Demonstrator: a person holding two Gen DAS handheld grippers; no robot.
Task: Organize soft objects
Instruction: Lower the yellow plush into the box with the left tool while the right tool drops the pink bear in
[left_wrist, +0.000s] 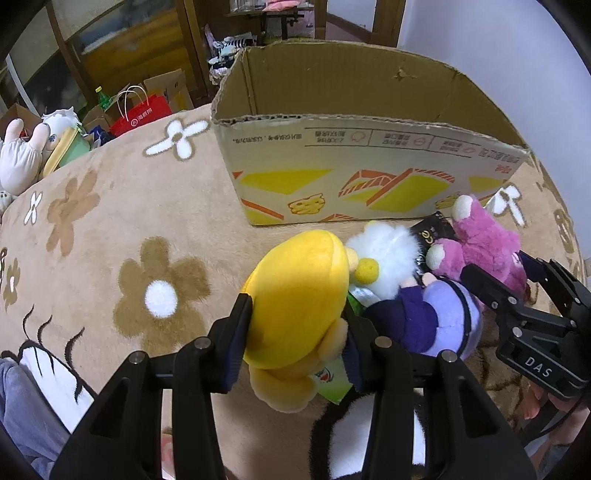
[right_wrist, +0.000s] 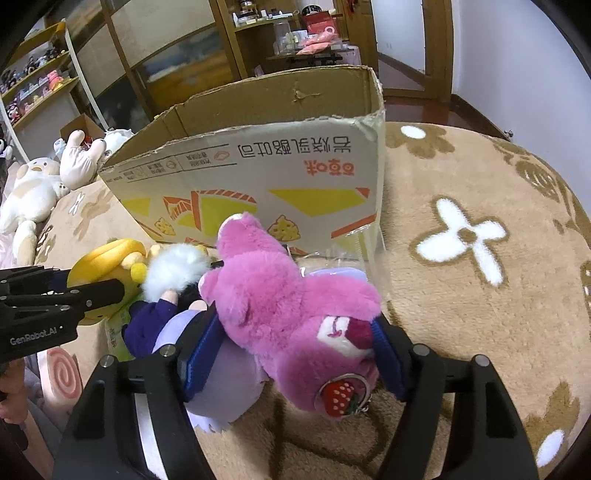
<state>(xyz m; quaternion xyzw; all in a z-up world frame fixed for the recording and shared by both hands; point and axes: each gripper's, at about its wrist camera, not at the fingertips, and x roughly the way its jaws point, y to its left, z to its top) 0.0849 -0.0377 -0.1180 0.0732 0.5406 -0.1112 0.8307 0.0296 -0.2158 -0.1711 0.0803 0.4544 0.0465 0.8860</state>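
On the tan flower-patterned blanket (left_wrist: 110, 229) stands an open cardboard box (left_wrist: 332, 162); just in front of it we clamp the yellow plush (left_wrist: 299, 302) in our left gripper (left_wrist: 295, 332) and the pink bear (right_wrist: 295, 306) in our right gripper (right_wrist: 295, 343)

The cardboard box (left_wrist: 369, 177) walls off the toys' far side; its open top seems unobstructed.
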